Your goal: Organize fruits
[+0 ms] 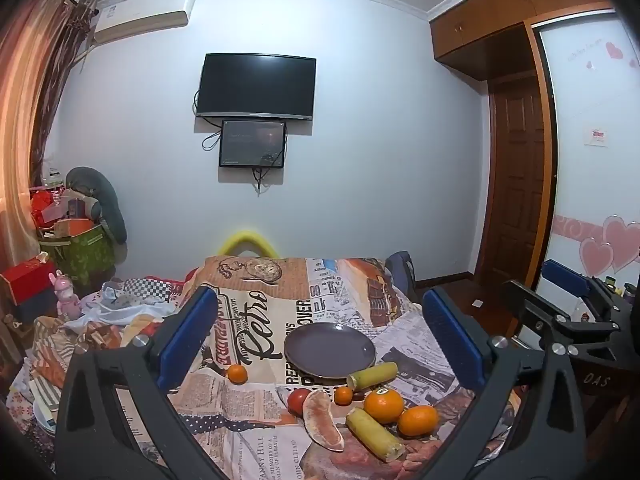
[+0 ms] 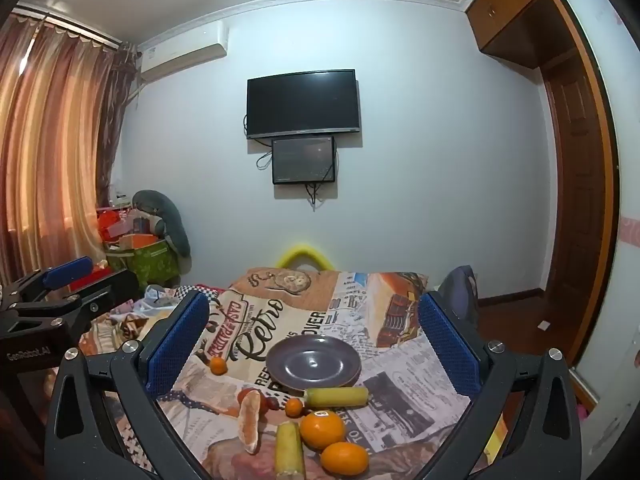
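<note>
An empty purple plate sits mid-table on a newspaper-print cloth. In front of it lie two large oranges, two yellow-green sugarcane pieces, a pomelo wedge, a tomato, and a small tangerine. Another tangerine lies left of the plate. My left gripper is open and empty above the fruit. My right gripper is open and empty, held beside it.
The cloth-covered table stands against a cluttered bed on the left. A chair back stands at the table's right. A TV hangs on the far wall; a wooden door is at the right.
</note>
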